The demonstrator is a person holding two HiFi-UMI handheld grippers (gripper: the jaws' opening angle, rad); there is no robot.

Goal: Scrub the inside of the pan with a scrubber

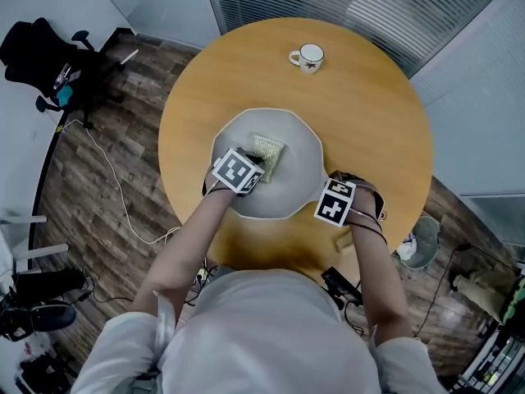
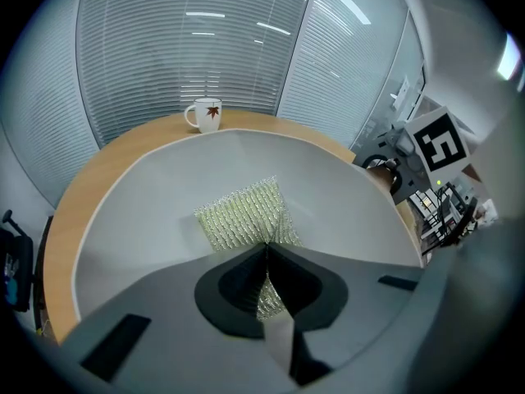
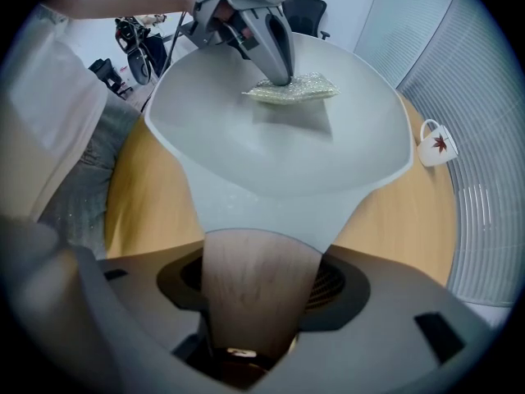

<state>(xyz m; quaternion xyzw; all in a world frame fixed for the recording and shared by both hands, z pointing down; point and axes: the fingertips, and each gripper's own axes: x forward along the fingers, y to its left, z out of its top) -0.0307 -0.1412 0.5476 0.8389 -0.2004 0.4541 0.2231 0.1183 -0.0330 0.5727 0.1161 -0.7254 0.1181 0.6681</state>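
A pale grey pan (image 1: 302, 156) sits on the round wooden table (image 1: 361, 113), its wooden handle (image 3: 258, 290) pointing toward me. A yellow-green mesh scrubber (image 1: 269, 148) lies flat inside the pan. My left gripper (image 1: 260, 165) reaches down into the pan and is shut on the scrubber's near edge (image 2: 242, 216); the jaws meet on the mesh. My right gripper (image 1: 337, 210) points straight down over the handle. In the right gripper view the handle stands between the jaws with a gap on each side, so the pads do not press it.
A white mug (image 1: 308, 56) with a red leaf stands at the table's far edge. An office chair (image 1: 45, 52) is on the floor to the left, a waste bin (image 1: 422, 243) to the right. Window blinds run behind the table.
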